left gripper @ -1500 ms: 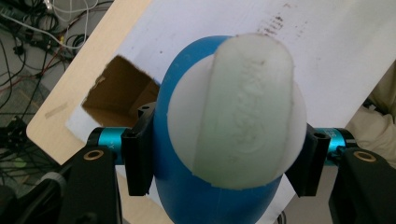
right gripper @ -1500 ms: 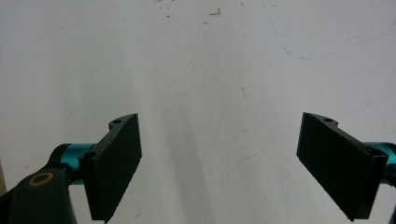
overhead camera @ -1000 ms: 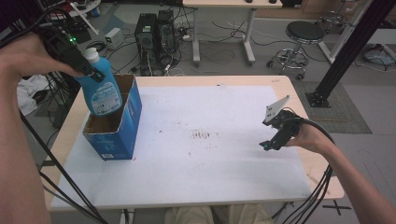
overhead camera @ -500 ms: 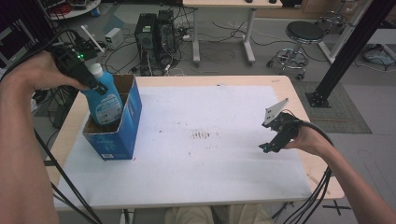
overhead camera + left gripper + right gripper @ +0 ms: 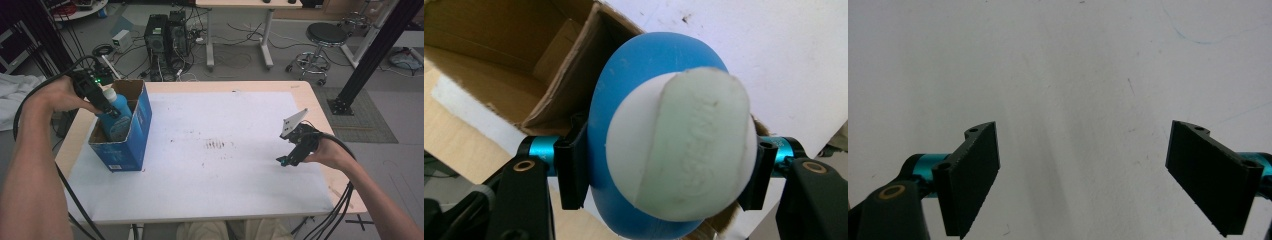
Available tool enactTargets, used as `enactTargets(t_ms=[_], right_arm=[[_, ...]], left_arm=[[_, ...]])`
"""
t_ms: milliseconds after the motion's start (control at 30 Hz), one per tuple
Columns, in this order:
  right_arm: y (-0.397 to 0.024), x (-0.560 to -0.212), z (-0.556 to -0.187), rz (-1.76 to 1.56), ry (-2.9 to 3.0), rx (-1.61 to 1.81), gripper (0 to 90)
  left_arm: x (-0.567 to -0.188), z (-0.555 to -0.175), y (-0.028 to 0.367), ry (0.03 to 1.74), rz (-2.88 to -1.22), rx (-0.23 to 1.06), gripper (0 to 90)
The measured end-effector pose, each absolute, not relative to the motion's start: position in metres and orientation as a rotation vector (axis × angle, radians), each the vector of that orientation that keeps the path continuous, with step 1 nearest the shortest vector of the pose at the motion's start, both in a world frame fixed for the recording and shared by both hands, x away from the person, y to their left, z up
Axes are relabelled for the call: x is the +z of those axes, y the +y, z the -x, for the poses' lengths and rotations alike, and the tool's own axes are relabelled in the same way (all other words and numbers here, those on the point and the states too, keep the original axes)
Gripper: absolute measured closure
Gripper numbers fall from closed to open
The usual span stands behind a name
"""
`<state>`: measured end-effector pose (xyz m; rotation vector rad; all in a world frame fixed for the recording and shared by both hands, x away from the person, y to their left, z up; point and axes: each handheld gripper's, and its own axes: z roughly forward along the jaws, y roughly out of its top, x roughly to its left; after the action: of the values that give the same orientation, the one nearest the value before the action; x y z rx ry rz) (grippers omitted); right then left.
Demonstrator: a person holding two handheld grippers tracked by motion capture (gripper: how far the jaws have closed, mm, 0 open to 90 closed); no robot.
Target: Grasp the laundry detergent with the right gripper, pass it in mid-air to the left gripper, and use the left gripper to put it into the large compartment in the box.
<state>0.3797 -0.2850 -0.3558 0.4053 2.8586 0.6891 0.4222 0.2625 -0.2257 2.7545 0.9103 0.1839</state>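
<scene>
Lowered into box (image 5: 131, 145), left tool (image 5: 102, 102) grips bottle (image 5: 117, 117).

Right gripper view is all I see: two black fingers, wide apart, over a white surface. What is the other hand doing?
Observer: The left gripper is shut on a blue bottle just below its white cap.
Operator: Where is that bottle?
Observer: Its lower part is inside an open blue cardboard box at the table's left side.
Operator: Is my gripper near it?
Observer: No, the right gripper is at the table's right side.
</scene>
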Motion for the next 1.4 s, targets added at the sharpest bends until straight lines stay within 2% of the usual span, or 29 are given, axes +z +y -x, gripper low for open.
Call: enactTargets(t_ms=[633, 1400], right_arm=[[-0.281, -0.361, -0.379, -0.398, 2.868, 0.676, 13.2], [-0.28, -0.365, -0.379, -0.412, 2.874, 0.674, 13.2]], left_arm=[[-0.277, -0.425, 0.262, 0.881, -2.82, 0.107, 37.4], [-0.281, -0.427, 0.261, 0.864, -2.835, 0.121, 36.9]])
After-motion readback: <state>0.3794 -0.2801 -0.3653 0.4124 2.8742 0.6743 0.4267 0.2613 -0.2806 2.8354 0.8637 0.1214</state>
